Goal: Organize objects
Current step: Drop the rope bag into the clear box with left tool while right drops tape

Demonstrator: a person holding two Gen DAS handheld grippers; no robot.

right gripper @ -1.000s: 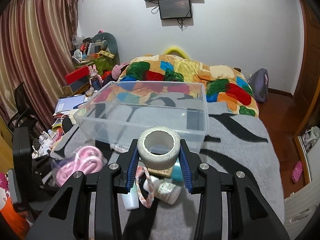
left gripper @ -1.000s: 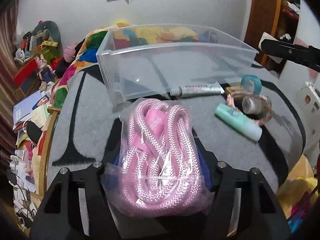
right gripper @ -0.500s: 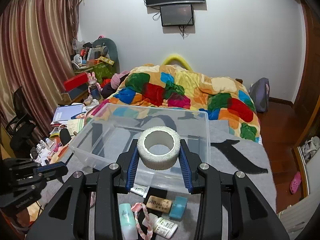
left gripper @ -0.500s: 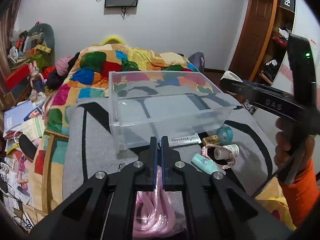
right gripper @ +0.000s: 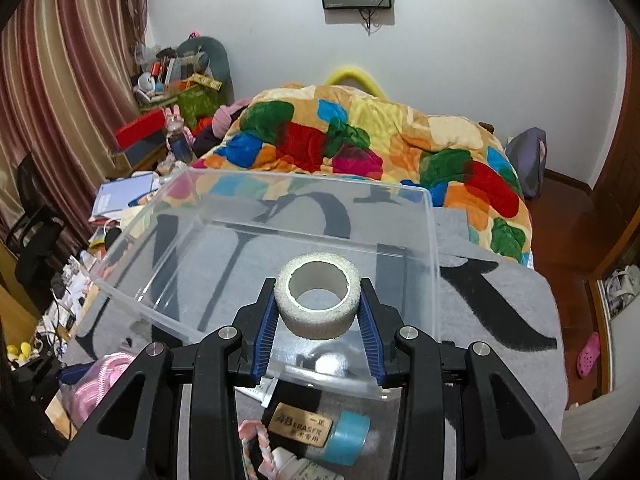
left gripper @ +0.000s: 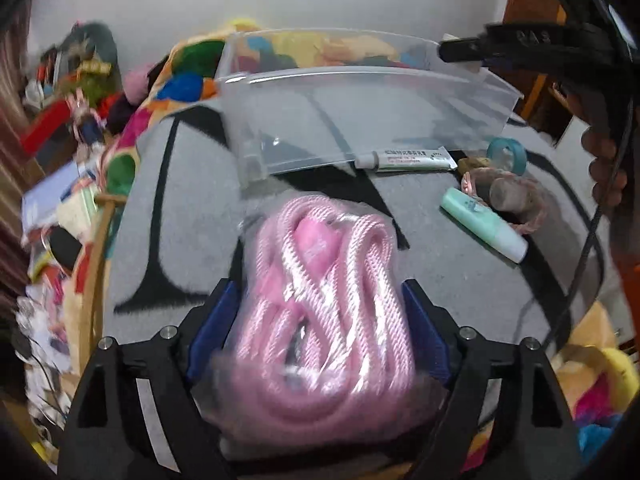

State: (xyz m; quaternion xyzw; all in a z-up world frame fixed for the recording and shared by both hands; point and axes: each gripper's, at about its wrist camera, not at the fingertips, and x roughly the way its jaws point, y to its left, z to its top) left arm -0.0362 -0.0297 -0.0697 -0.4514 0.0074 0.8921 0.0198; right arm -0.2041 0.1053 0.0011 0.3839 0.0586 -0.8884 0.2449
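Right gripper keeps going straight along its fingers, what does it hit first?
Probably the clear bin: the right gripper, shut on the white tape roll, points over its near rim towards the bin's floor. Depth is uncertain.
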